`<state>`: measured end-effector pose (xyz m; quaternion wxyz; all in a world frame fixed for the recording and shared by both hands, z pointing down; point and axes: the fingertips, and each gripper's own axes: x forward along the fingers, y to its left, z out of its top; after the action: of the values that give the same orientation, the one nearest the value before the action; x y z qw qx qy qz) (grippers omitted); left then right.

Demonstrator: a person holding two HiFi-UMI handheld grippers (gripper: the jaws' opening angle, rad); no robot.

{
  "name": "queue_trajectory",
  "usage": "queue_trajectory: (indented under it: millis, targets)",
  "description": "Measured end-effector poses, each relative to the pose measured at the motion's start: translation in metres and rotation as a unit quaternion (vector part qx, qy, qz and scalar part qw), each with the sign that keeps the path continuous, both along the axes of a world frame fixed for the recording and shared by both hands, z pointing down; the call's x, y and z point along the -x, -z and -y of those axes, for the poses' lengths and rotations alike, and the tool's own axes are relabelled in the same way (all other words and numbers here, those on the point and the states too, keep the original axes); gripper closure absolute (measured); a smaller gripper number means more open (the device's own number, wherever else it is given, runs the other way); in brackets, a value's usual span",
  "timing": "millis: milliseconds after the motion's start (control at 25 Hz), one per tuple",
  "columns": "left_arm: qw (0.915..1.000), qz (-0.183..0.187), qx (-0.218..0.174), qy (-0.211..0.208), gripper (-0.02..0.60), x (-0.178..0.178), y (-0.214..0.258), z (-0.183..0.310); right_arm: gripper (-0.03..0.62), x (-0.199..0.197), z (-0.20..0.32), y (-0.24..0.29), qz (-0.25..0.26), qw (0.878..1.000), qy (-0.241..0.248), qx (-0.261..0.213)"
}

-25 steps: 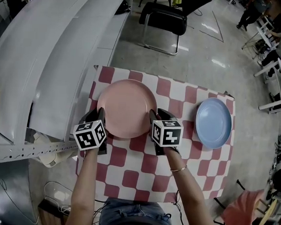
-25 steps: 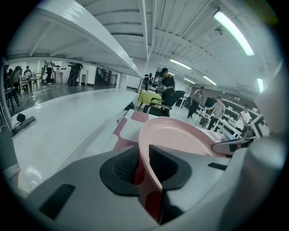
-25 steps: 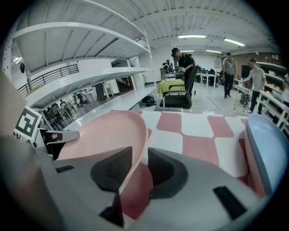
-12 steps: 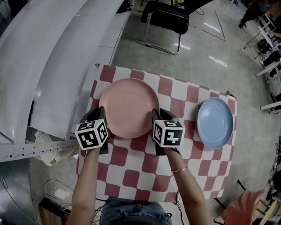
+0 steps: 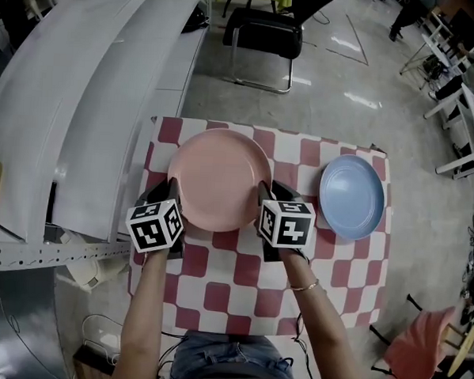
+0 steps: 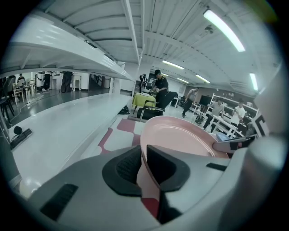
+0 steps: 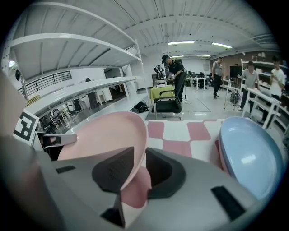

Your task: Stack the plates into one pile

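A pink plate (image 5: 219, 179) is held over the left half of the checked table (image 5: 240, 280) by both grippers. My left gripper (image 5: 172, 209) is shut on the plate's near-left rim; in the left gripper view the rim (image 6: 143, 158) runs between the two black pads. My right gripper (image 5: 261, 206) is shut on the near-right rim, and the right gripper view shows the pink edge (image 7: 140, 149) pinched between its pads. A blue plate (image 5: 351, 195) lies flat on the table to the right, also seen as the blue plate (image 7: 248, 153) beside my right gripper.
A long white bench (image 5: 83, 97) runs along the table's left side. A black chair (image 5: 265, 32) stands beyond the far edge. Desks and people (image 7: 174, 74) fill the room behind. A red seat (image 5: 418, 353) is at lower right.
The pink plate has risen slightly with both grippers clamped on its rim. The view has shifted, so the blue plate appears nearer the pink one.
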<state>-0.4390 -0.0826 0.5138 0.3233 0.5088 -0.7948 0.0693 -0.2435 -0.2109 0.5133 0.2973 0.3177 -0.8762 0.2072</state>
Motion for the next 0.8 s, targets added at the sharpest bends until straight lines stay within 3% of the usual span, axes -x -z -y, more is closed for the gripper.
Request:
queue_trajectory:
  millis: [800]
  targets:
    - [0.9951, -0.002, -0.023, -0.096, 0.534, -0.097, 0.022, 0.049, 0.505, -0.118, 0.010, 0.028, 0.014, 0.994, -0.108, -0.010]
